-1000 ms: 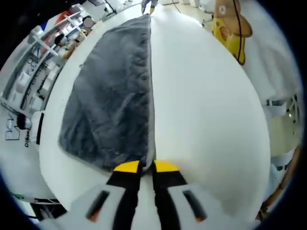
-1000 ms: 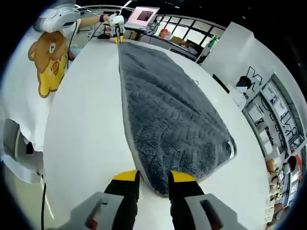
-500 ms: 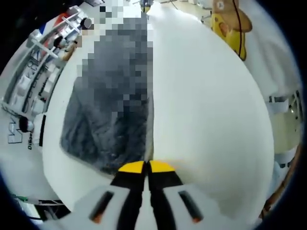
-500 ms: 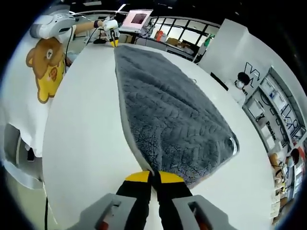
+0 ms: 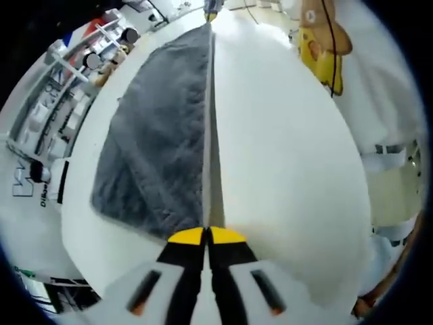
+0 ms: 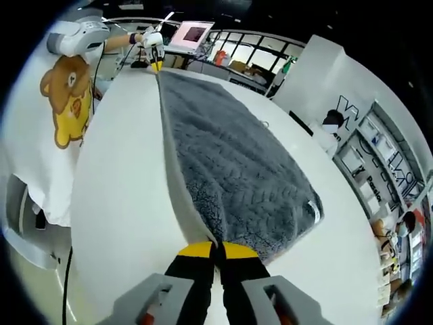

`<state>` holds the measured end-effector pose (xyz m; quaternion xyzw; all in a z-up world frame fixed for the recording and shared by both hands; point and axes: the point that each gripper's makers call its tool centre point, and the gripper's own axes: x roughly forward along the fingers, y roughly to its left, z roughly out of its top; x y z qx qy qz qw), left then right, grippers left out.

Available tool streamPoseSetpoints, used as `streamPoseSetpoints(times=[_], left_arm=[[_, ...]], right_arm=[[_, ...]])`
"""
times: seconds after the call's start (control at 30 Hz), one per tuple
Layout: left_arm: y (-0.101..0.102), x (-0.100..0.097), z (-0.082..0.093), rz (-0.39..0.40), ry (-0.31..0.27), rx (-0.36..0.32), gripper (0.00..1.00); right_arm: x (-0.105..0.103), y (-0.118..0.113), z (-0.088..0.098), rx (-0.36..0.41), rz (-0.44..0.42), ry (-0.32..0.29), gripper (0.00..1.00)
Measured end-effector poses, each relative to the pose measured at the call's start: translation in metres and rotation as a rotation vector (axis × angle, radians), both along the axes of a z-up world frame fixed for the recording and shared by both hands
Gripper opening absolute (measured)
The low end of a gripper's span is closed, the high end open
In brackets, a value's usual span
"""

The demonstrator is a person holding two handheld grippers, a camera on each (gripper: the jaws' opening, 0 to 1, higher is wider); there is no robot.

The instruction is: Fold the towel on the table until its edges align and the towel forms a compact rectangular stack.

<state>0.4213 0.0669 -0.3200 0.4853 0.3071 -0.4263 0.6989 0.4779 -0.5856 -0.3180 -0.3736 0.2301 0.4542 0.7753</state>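
White table (image 5: 284, 156) spreads under the grey towel (image 5: 162, 142), which lies lengthwise with its near edge raised between my grippers. My left gripper (image 5: 206, 237) and right gripper (image 6: 217, 252) each pinch a corner tight.

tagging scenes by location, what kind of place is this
Probably a lab or workshop: a large white table bearing a grey towel, shelving racks alongside, and a monitor at the table's far end.

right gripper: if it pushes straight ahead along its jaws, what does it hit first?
The gray towel. The right gripper is already shut on its near corner, so going forward would just shove that lifted edge along the white table. The left gripper sits at the far end, probably much farther.
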Motion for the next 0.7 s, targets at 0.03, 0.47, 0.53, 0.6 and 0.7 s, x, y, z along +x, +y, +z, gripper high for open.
streamPoseSetpoints(times=[0.03,0.47,0.53,0.6,0.7], left_arm=[[-0.001,-0.001,0.001,0.0,0.0,-0.002,0.03],[-0.009,-0.031,0.01,-0.007,0.022,-0.023,0.03],[-0.01,-0.039,0.01,-0.01,0.03,-0.022,0.03],[-0.011,-0.044,0.01,-0.01,0.037,-0.024,0.03],[-0.011,-0.046,0.01,-0.012,0.038,-0.024,0.03]], right_arm=[[-0.002,0.0,0.0,-0.001,0.0,0.001,0.03],[-0.026,-0.008,0.007,0.02,-0.003,-0.005,0.03],[-0.032,-0.009,0.007,0.022,-0.001,-0.002,0.03],[-0.036,-0.01,0.008,0.026,0.002,0.002,0.03],[-0.039,-0.009,0.008,0.027,0.003,0.0,0.03]])
